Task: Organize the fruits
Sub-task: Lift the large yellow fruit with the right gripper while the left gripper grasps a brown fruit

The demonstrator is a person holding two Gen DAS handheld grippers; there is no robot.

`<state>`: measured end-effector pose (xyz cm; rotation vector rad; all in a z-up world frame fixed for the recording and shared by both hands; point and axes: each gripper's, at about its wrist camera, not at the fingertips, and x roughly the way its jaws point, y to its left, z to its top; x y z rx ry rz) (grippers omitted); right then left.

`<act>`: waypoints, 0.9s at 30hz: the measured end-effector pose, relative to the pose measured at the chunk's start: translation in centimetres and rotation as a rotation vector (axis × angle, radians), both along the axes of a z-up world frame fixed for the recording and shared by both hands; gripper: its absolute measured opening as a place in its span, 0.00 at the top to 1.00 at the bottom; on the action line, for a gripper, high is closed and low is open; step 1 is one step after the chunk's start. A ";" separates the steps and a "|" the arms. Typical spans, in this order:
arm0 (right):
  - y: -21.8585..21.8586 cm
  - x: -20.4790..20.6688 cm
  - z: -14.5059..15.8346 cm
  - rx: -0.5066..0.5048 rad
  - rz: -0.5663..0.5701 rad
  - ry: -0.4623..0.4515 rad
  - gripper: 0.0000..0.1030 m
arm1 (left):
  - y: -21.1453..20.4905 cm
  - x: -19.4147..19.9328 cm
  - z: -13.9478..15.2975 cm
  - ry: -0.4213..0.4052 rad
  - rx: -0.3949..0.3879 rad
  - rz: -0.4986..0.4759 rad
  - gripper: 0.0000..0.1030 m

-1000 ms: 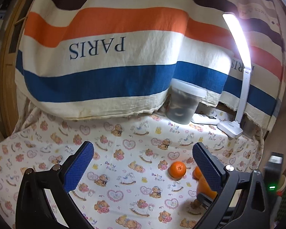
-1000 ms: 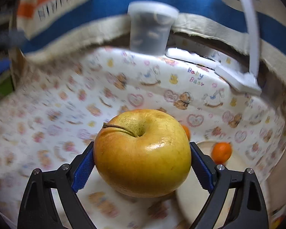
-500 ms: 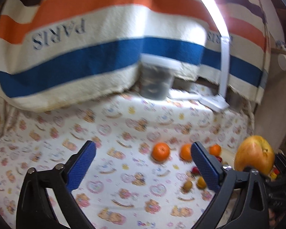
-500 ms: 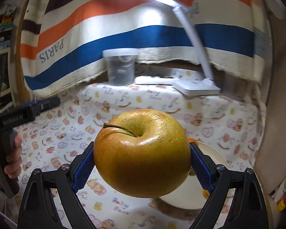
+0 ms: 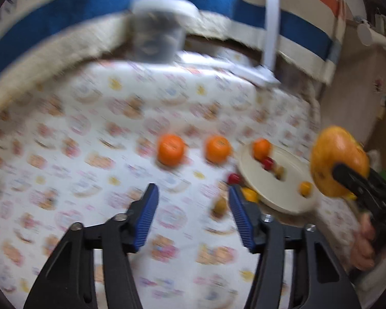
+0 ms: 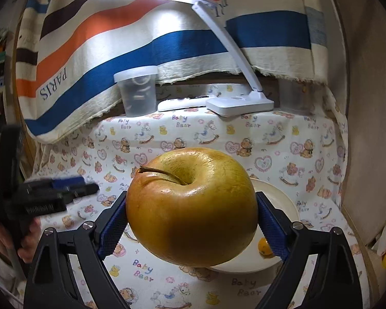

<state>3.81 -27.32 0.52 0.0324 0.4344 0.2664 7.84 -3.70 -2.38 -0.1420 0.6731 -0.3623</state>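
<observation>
My right gripper (image 6: 191, 221) is shut on a large yellow apple (image 6: 193, 206), which hangs over the cream plate (image 6: 278, 195); a small orange fruit (image 6: 265, 247) lies on the plate. The left wrist view is blurred. In it my left gripper (image 5: 193, 193) hovers over the cloth with its jaws closing and nothing between them. Two oranges (image 5: 171, 149) (image 5: 218, 148) sit on the cloth beyond it. The plate (image 5: 290, 198) at the right holds a third orange (image 5: 262, 148) and small red fruit (image 5: 268, 162). A small brownish fruit (image 5: 220, 204) lies just inside the right finger.
A lidded plastic tub (image 6: 137, 90), a white desk lamp (image 6: 240, 103) and a flat white device (image 6: 182, 104) stand along the back under a striped "PARIS" towel (image 6: 95, 59). A wooden wall (image 6: 368, 128) closes the right side. A hand (image 6: 28, 244) holds the left gripper's handle.
My left gripper tipped down and moved closer to the oranges and plate, and its jaws narrowed. My right gripper carried the apple across, over the plate.
</observation>
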 end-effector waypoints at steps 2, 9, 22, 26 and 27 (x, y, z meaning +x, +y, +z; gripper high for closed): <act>-0.6 -0.1 0.3 0.014 -0.013 -0.015 0.10 | -0.5 0.4 -0.1 0.041 -0.053 -0.065 0.57; -2.0 -0.2 1.2 0.057 -0.043 -0.023 0.10 | -3.2 2.3 -1.0 0.153 0.044 -0.049 0.60; -3.7 0.3 1.5 0.104 -0.093 -0.010 0.10 | -5.5 4.3 -2.4 0.247 0.090 -0.003 0.73; -4.2 0.5 1.5 0.118 -0.106 0.000 0.10 | -6.1 4.7 -3.2 0.261 0.106 -0.011 0.73; -4.3 0.5 1.4 0.120 -0.109 0.002 0.10 | -6.1 4.9 -3.3 0.265 0.102 -0.008 0.73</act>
